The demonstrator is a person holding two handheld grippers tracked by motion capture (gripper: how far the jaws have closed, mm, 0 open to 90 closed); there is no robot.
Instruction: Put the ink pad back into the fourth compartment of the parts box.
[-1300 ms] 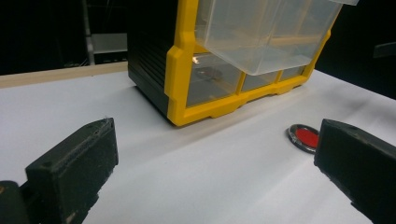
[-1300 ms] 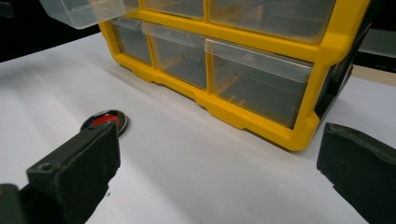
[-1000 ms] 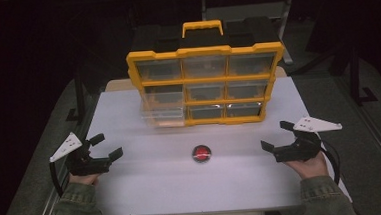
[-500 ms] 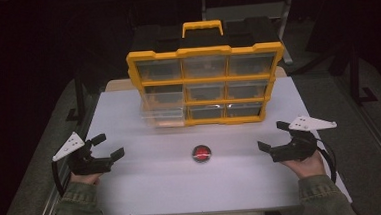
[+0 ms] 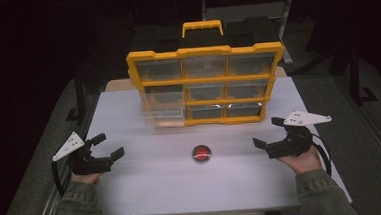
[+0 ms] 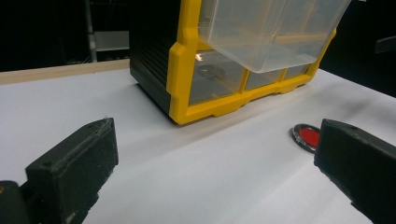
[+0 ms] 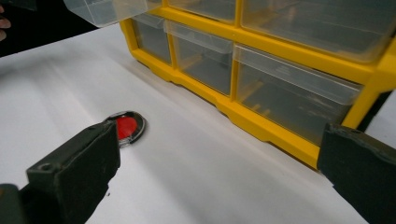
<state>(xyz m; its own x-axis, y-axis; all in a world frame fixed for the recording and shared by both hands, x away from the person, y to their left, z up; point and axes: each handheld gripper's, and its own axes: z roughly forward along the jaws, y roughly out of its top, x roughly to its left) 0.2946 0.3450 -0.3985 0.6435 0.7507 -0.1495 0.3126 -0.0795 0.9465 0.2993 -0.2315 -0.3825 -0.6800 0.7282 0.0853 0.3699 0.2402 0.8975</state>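
A yellow organizer (image 5: 207, 81) with clear drawers and a top handle stands at the back middle of the white table (image 5: 148, 190). One clear drawer (image 5: 164, 113) at its lower left is pulled out. A small round red disc with a metal rim (image 5: 201, 153) lies in front of it. My left gripper (image 5: 110, 145) rests open at the table's left edge and holds nothing. On the opposite side, my right gripper (image 5: 265, 132) is also open and empty. The left gripper (image 6: 217, 140) faces the disc (image 6: 308, 136) and the pulled-out drawer (image 6: 271, 32). The right gripper (image 7: 222, 144) has the disc (image 7: 126, 127) by its left jaw.
The organizer (image 7: 243, 116) is close ahead of the right gripper. The organizer (image 6: 187, 70) stands farther from the left gripper. Dark floor and metal stands surround the table. A wooden strip (image 6: 56, 72) runs along the table's far edge.
Both hands have shifted only a little and their jaws stay open. The disc, drawer and organizer have not moved.
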